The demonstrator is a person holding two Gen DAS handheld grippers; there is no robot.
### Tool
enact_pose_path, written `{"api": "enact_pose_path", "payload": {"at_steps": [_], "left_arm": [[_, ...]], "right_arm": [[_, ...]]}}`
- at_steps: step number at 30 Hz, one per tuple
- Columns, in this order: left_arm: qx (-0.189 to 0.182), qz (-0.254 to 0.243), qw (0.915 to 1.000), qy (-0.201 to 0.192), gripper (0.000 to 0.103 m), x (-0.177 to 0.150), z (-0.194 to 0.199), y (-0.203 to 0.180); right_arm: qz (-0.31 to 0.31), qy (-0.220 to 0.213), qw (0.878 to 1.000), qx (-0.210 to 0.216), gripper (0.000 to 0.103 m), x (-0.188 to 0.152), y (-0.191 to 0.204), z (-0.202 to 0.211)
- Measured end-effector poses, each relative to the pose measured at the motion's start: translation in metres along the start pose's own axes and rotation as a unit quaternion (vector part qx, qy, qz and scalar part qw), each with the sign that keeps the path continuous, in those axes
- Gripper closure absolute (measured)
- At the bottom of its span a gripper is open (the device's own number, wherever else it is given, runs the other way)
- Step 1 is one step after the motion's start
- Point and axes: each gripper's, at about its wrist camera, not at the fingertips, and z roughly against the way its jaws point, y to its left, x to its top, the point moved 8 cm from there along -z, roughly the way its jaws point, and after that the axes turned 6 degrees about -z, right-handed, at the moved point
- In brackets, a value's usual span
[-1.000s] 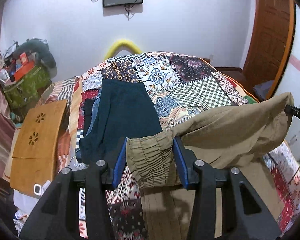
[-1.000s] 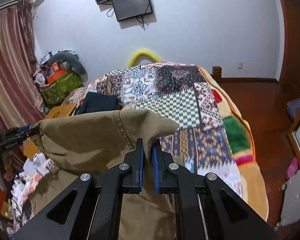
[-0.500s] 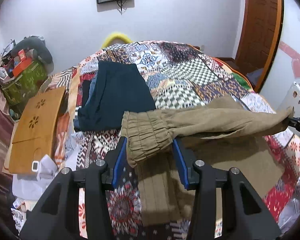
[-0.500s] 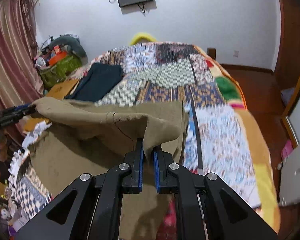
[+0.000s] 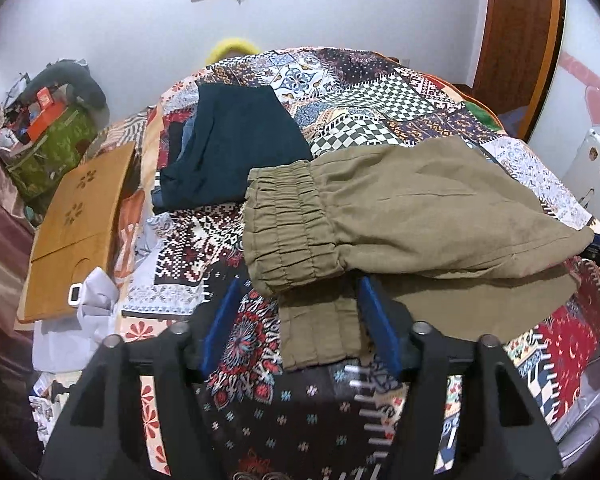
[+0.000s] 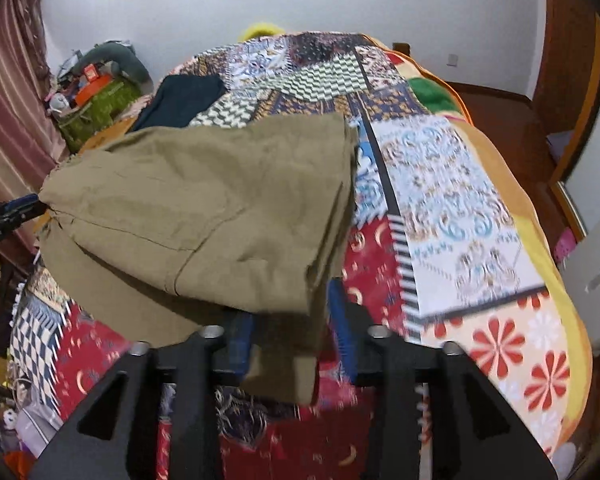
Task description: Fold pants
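Khaki pants (image 5: 412, 220) lie folded over on the patchwork bedspread (image 5: 360, 92). Their elastic waistband (image 5: 288, 232) sits just beyond my left gripper (image 5: 300, 320), which is open with blue pads wide apart and a lower layer of cloth between them. In the right wrist view the pants (image 6: 204, 208) spread left of centre. My right gripper (image 6: 292, 332) is open, its jaws apart around the near corner of the cloth without pinching it.
A folded dark teal garment (image 5: 232, 140) lies on the bed behind the pants. A wooden lap tray (image 5: 76, 224) and cluttered bags (image 5: 48, 132) sit to the left. A wooden door (image 5: 516, 24) and white cabinet (image 5: 596, 184) stand on the right.
Both grippers lowered the pants' top half onto the bed and opened, letting go of the waistband and the far corner. The cloth now rests folded on the bedspread.
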Motion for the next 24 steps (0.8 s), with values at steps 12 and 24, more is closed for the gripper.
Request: {"api": "enact_pose_path", "payload": {"at_steps": [12,24], "left_arm": [[0.059,-0.097,0.9928,-0.04,0.007,0.012,0.026,-0.03],[0.047,-0.229,0.972,-0.023,0.007,0.015,-0.019,-0.104]], "right_arm": [[0.008,-0.037,0.999,0.0,0.037,-0.003,0.009,0.038],[0.106,-0.033,0.992,0.063,0.032,0.012,0.094,0.013]]}}
